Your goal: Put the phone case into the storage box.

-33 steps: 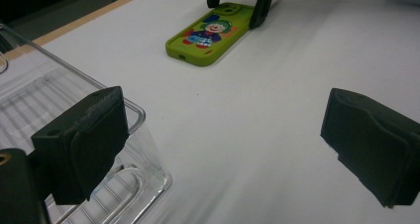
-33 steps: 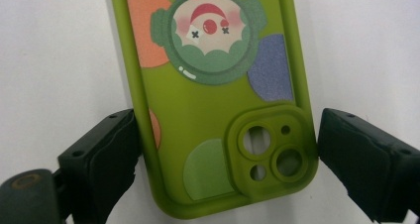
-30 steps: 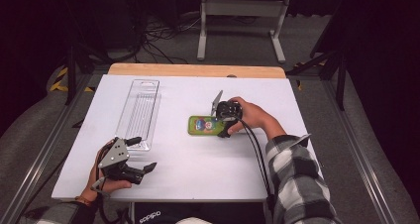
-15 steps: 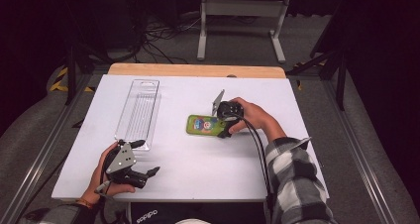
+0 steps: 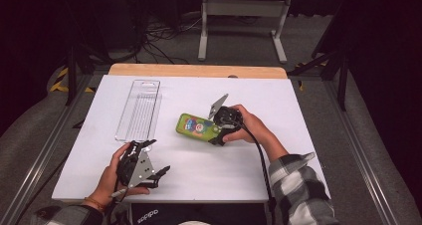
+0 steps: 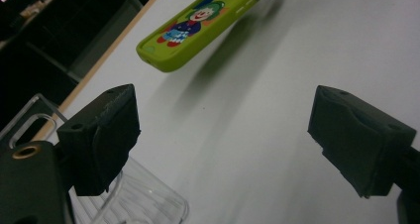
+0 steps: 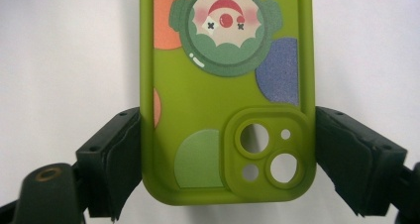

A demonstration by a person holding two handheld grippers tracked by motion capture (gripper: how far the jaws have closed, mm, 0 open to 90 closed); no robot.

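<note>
My left gripper (image 5: 149, 171) has moved in the last second: before, it lay low at the near left corner of the table (image 5: 298, 115), and now my hand has brought it a little forward and turned it, so its jaws look toward the middle. In the left gripper view the jaws stand wide apart with nothing between them, and beyond them I see the green phone case (image 6: 198, 28). The right gripper (image 5: 219, 135) has not changed place. It grasps the phone case (image 5: 195, 127) at the end with the camera holes; in the right gripper view both jaws press against the long sides of the case (image 7: 223, 100). From the left gripper view the far end of the case seems lifted a bit above the table, with a shadow under it, but I cannot be sure how much.

I judge this means the left side is getting ready to help, perhaps to take the free end of the case.

Around the work there is a clear plastic tray (image 5: 139, 108), lying long on the left part of the table, well apart from the case. Its near end (image 6: 143, 204) is just beside my left gripper, under the left jaw, so I must take care not to knock it when I go forward. Between the left gripper and the case the white surface is free.
</note>
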